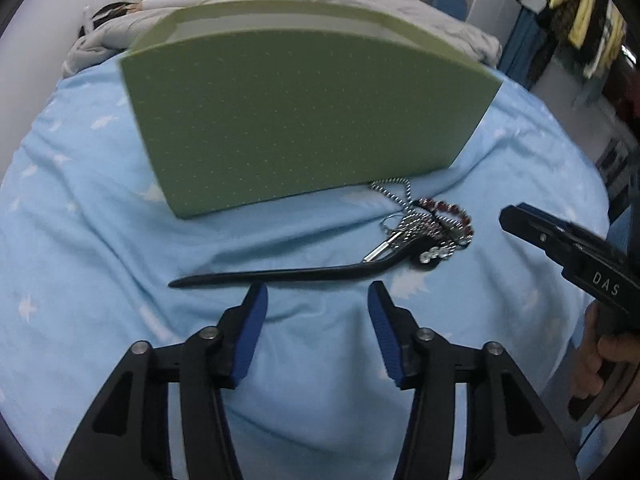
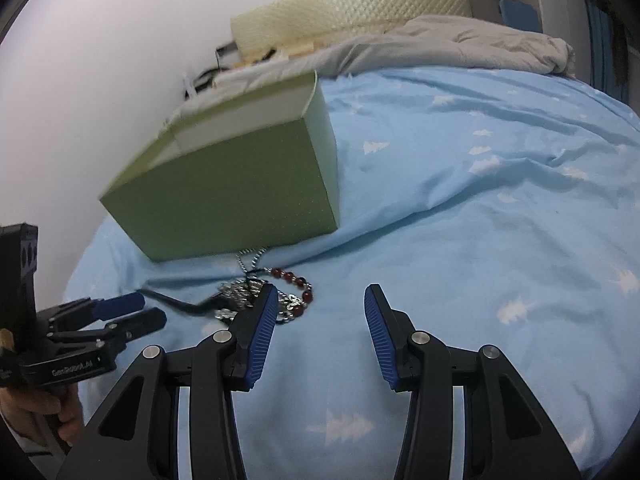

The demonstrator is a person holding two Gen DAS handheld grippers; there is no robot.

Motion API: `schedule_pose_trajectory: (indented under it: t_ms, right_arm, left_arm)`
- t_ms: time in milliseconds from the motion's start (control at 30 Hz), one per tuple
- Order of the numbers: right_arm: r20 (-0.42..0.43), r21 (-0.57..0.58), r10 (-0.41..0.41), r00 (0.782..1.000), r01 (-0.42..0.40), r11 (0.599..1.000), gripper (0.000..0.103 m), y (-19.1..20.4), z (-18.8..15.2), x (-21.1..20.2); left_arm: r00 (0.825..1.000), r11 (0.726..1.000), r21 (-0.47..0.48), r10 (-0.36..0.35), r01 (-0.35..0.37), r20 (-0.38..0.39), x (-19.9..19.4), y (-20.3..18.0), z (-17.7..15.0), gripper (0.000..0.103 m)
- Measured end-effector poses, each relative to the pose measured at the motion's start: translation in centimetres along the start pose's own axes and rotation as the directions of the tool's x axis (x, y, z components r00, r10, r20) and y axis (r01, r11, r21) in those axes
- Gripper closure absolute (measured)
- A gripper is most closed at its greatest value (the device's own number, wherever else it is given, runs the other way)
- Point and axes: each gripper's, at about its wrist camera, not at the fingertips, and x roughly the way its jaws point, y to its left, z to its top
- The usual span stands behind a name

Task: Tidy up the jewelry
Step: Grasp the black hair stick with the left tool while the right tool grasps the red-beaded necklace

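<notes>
The left gripper (image 1: 318, 294) and right gripper (image 2: 320, 296) are held with blue-padded jaws parted and nothing between them, over open light-blue tree-print bedding (image 1: 80, 240). Just beyond the left gripper's tips lies a long black hair stick (image 1: 280, 274), its head in a tangled jewelry heap of silver chains and dark red beads (image 1: 432, 226) against the open green cardboard box (image 1: 304, 120). One chain is cut off under the box's edge, and the box's contents are hidden.

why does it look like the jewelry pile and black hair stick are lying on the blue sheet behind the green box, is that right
Not quite. In the left wrist view the jewelry pile and black hair stick lie on the blue sheet in front of the green box, on the gripper's side, not behind it. The rest is right.
</notes>
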Motion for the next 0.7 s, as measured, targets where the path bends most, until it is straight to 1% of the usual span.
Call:
schedule_pose_trajectory:
  t_ms: [133,167,200,300,367,433,500,633,700]
  right_arm:
    - [-0.046,-0.041,0.0,0.999,-0.002,0.999,0.061,0.7,0.1,2.2]
    - [-0.051,-0.038,0.002,0.999,-0.004,0.999,0.063,0.6,0.1,2.6]
    - [-0.057,-0.034,0.008,0.998,-0.01,0.999,0.067,0.5,0.1,3.0]
    - [-0.061,-0.026,0.006,0.998,-0.007,1.0,0.068,0.5,0.2,3.7]
    - [-0.059,-0.033,-0.001,0.998,-0.001,0.999,0.071,0.5,0.3,3.9]
    - [-0.063,-0.048,-0.002,0.998,-0.001,0.999,0.079,0.7,0.5,4.1]
    - [-0.078,-0.077,0.003,0.997,-0.009,0.997,0.082,1.0,0.6,4.5]
    - [-0.106,-0.123,0.005,0.994,-0.018,0.992,0.083,1.4,0.9,5.3]
    - [-0.128,-0.145,0.01,0.992,-0.028,0.989,0.083,1.4,1.1,5.6]
  left_arm:
    - [1.0,0.996,0.084,0.009,-0.009,-0.008,0.4,-0.5,0.5,0.051]
    - [1.0,0.995,0.104,0.003,-0.002,-0.012,0.5,-0.7,0.6,0.051]
    - [1.0,0.993,0.115,0.003,-0.001,-0.013,0.6,-0.7,0.8,0.051]
    - [1.0,0.986,0.167,0.0,0.002,-0.011,0.5,-1.2,1.0,0.051]
    - [1.0,0.977,0.215,-0.008,0.009,-0.007,0.1,-1.7,1.3,0.051]
    - [1.0,0.969,0.245,-0.017,0.018,-0.006,0.0,-1.8,1.7,0.051]
    - [0.999,0.961,0.272,-0.037,0.042,-0.022,0.2,-2.0,1.9,0.051]
    - [0.996,0.938,0.34,-0.051,0.073,-0.072,1.2,-2.2,1.8,0.051]
    - [0.994,0.921,0.381,-0.046,0.08,-0.097,1.7,-2.8,1.5,0.051]
